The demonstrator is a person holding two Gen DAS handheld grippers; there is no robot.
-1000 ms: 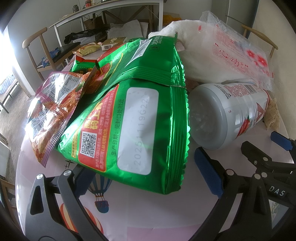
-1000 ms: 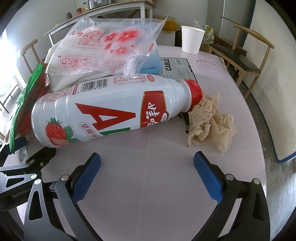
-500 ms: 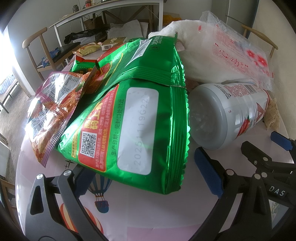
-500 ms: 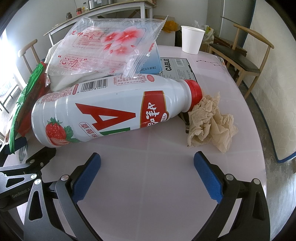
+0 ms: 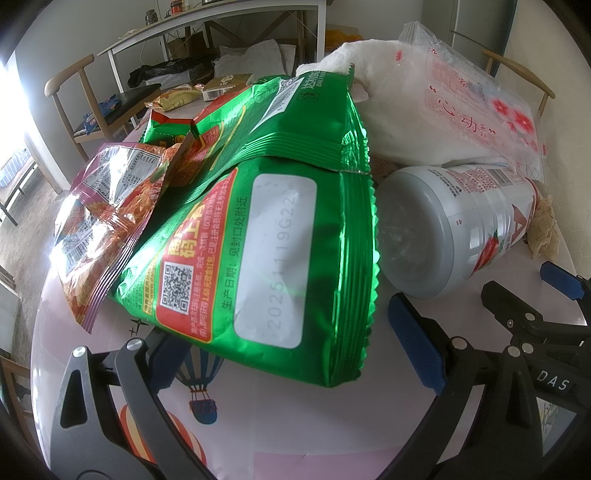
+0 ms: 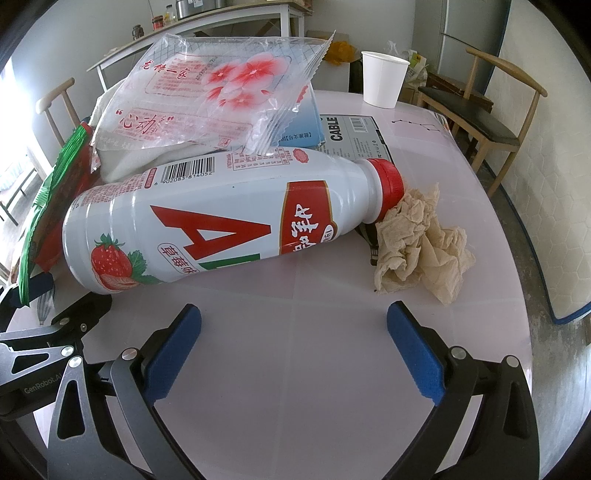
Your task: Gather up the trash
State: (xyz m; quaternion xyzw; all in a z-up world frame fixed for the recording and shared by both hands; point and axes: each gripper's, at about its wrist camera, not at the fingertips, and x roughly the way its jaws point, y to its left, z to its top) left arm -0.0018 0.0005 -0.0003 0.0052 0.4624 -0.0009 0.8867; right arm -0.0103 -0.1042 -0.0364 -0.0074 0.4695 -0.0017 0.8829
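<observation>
A green snack bag [image 5: 273, 236] lies on the round table right ahead of my left gripper [image 5: 291, 350], which is open; its left finger is under the bag's near edge. A red-purple wrapper [image 5: 103, 214] lies left of it. A white strawberry-drink bottle [image 6: 221, 218] with a red cap lies on its side ahead of my right gripper [image 6: 291, 339], which is open and empty; the bottle also shows in the left wrist view [image 5: 454, 229]. A crumpled brown tissue [image 6: 417, 243] lies by the cap. A clear flowered plastic bag [image 6: 221, 96] rests behind the bottle.
A white paper cup [image 6: 382, 83] stands at the table's far side, a flat box marked CABLE [image 6: 351, 134] lies behind the bottle. Wooden chairs [image 6: 491, 110] stand around the pink table [image 6: 295, 332]. A long table [image 5: 221, 22] stands at the back.
</observation>
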